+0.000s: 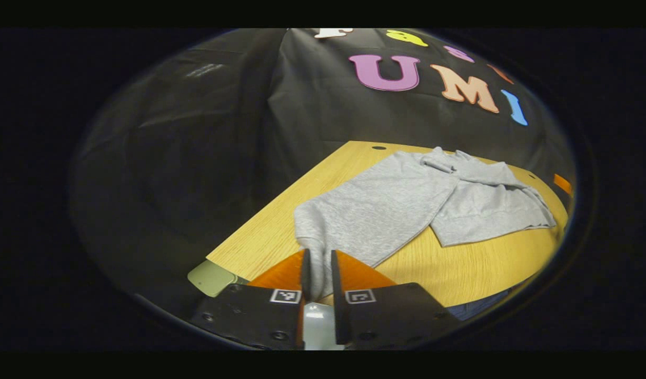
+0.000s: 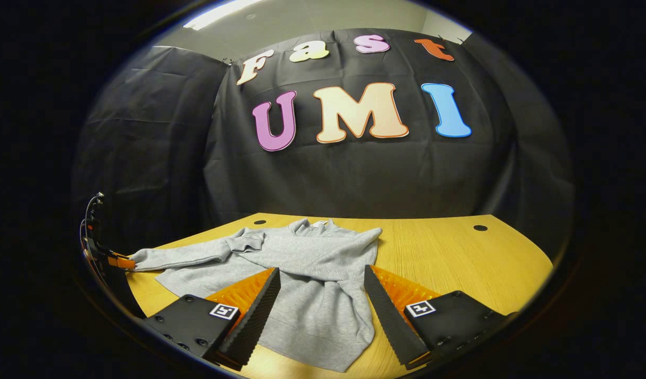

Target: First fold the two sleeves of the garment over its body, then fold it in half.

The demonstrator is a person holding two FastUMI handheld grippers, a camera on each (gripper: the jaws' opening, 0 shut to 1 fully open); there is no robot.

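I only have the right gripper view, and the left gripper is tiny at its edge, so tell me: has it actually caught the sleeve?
Observer: Yes. In the left gripper view, the left gripper has its jaws closed on the end of the sleeve.
Operator: Is that end lying flat or lifted?
Observer: Lifted. The cloth rises off the table into the jaws, while the rest of the sleeve lies on the wood.
Operator: Anything close to that gripper?
Observer: A pale green flat thing sits at the table's corner beside it. I cannot tell what it is.
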